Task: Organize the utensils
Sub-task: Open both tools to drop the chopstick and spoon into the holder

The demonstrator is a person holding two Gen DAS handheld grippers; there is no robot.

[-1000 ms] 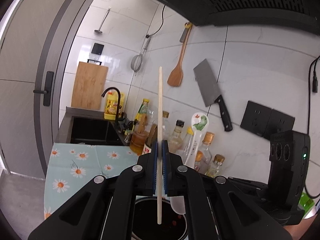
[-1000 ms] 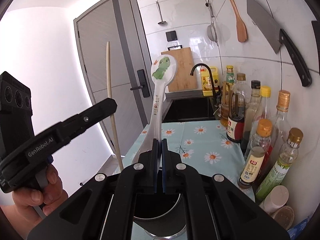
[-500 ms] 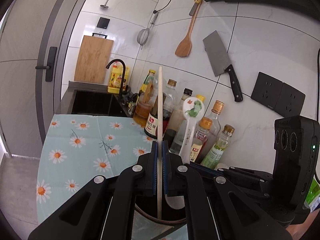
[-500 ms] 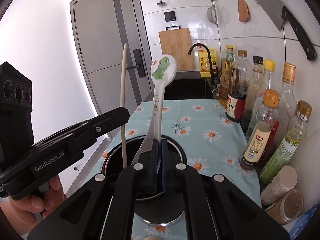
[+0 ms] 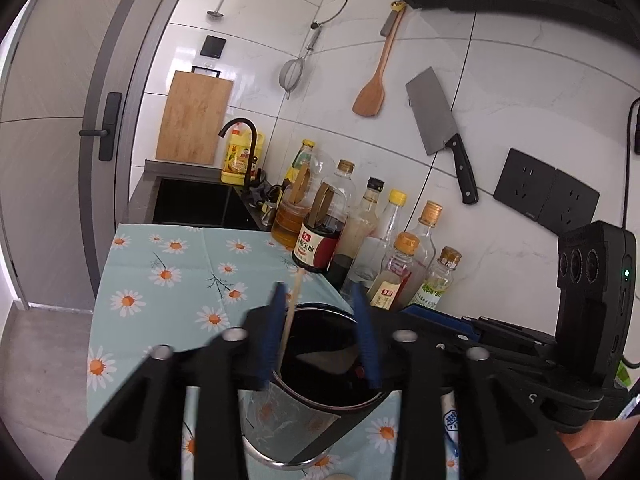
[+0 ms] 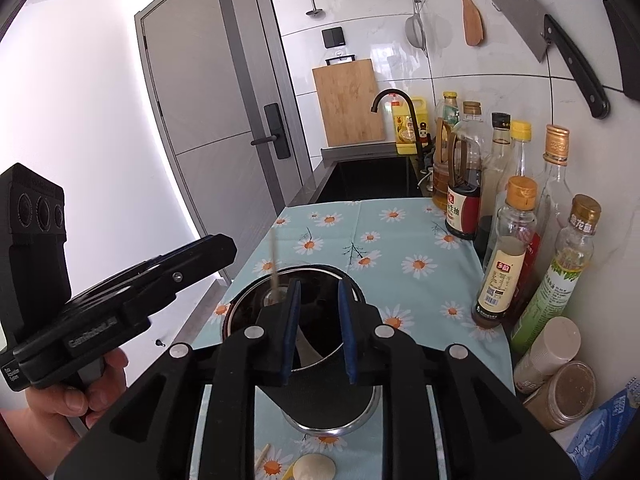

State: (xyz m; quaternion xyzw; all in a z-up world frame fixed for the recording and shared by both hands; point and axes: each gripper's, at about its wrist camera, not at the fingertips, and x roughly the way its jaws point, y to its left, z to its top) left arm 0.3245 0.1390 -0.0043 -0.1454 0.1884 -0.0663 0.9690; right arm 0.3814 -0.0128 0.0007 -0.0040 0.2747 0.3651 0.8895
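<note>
A dark round utensil holder [image 5: 320, 416] with a steel base stands on the daisy cloth, right under both grippers; it also shows in the right wrist view [image 6: 256, 292]. A wooden chopstick [image 5: 291, 312] leans inside it, blurred in the right wrist view [image 6: 273, 268]. My left gripper [image 5: 320, 328] is open above the holder's mouth, the chopstick next to its left pad. My right gripper [image 6: 318, 320] is open over the holder. The white spoon lies inside, a pale part [image 6: 310, 354] showing between the right gripper's pads.
Several sauce and oil bottles [image 6: 508, 256] line the wall on the right. Jars [image 6: 560, 388] and a blue packet stand at the front right. A sink [image 6: 372, 180] lies beyond the cloth. A cleaver [image 5: 440, 128] and spatula hang on the wall. Another chopstick end [image 6: 262, 454] lies on the cloth.
Both grippers came down to the holder and opened. The chopstick and the white spoon dropped from the jaws into the holder.
</note>
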